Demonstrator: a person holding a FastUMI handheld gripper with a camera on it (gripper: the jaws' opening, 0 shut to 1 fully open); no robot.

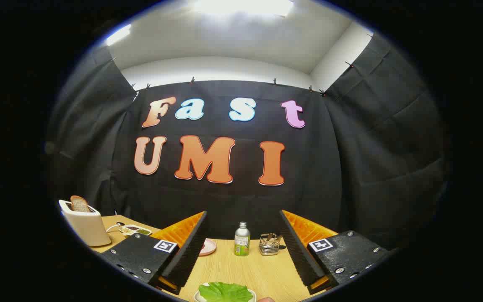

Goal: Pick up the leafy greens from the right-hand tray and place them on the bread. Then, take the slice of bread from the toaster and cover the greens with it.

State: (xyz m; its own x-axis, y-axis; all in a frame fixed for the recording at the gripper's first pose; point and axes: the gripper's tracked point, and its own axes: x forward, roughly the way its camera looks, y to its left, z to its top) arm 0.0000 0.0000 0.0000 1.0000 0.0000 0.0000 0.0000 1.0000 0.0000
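Green lettuce (225, 291) sits on a white plate (198, 297) right between the gripper (241, 247) fingers, which are spread wide, gripping nothing; toaster (85, 226) with bread (79, 204) off left.

No readable text, bottle (242, 239) beyond the open fingers — label too small to read, square black-and-white markers (165, 246) on gripper (241, 247) — no words

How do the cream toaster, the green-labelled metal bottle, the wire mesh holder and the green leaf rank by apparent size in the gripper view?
1. Cream toaster, beyond the open tongs.
2. Green leaf, partly cut off and nearest, so unsure.
3. Green-labelled metal bottle and wire mesh holder look alike.
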